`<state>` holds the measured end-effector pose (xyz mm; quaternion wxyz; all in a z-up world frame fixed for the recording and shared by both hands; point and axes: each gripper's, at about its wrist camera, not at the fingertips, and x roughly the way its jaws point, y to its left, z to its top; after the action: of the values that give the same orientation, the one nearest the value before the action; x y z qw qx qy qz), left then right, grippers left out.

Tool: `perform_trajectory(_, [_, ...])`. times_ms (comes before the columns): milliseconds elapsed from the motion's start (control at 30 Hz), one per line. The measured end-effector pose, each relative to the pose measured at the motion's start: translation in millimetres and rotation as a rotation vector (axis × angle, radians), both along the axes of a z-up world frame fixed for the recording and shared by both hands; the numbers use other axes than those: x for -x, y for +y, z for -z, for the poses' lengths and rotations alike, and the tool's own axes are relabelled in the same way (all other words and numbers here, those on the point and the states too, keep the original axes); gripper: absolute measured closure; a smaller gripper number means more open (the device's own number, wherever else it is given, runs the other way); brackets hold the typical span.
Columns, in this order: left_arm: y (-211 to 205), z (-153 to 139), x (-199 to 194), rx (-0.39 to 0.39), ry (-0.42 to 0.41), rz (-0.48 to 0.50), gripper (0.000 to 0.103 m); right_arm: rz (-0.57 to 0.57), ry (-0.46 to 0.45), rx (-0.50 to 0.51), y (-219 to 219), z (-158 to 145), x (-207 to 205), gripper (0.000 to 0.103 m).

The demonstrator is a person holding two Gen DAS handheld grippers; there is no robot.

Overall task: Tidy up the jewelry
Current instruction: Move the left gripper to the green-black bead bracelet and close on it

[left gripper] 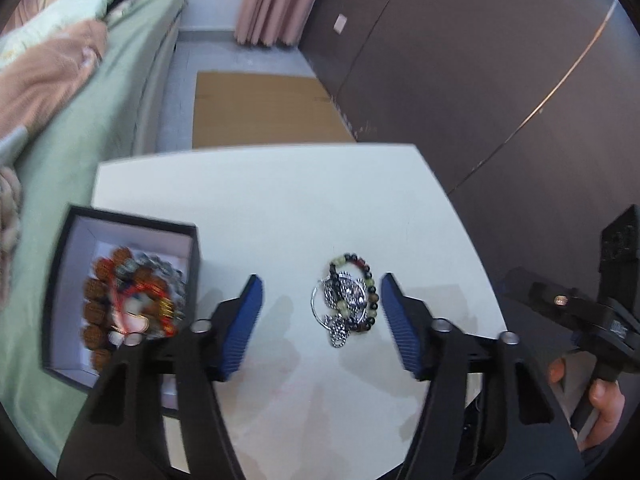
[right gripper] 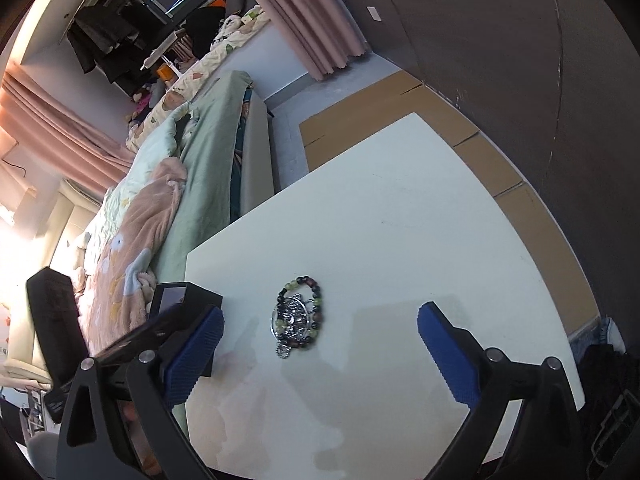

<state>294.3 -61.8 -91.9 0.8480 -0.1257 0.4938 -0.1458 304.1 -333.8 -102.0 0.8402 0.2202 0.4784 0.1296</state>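
A small pile of jewelry [left gripper: 348, 300] lies on the white table [left gripper: 280, 208]: a beaded bracelet with green and dark beads, a thin silver hoop and silver ornaments. It also shows in the right wrist view [right gripper: 298, 316]. My left gripper [left gripper: 322, 300] is open and empty, its blue pads either side of the pile, just above it. A black box [left gripper: 120, 300] with white lining at the table's left edge holds brown beads, red and silver pieces. My right gripper [right gripper: 320, 330] is open and empty, low over the table, the pile between its fingers nearer the left one.
A bed with green sheet and pink blanket [left gripper: 60, 100] runs along the table's left side. Flat cardboard [left gripper: 264, 108] lies on the floor beyond the table. A dark wall [left gripper: 480, 80] stands to the right. The right gripper's body and the hand holding it [left gripper: 592, 320] show at the table's right.
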Motion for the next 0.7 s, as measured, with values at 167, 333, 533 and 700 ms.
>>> perform_trajectory(167, [-13.3, 19.0, -7.6, 0.013, 0.065, 0.013, 0.061, -0.031, -0.021, 0.040, -1.4, 0.1, 0.8, 0.009])
perform_trajectory(333, [-29.7, 33.8, -9.7, -0.019, 0.105, 0.025, 0.066, -0.035, -0.001, 0.042, -10.6, 6.2, -1.1, 0.012])
perform_trajectory(533, [-40.5, 51.2, -12.8, -0.030, 0.151, 0.023, 0.073, -0.016, -0.005, 0.038, -23.7, 5.4, 1.2, 0.014])
perform_trajectory(700, [-43.1, 58.6, -12.5, -0.038, 0.170, 0.014, 0.088, -0.002, -0.008, 0.031, -30.7, 3.4, 1.9, 0.016])
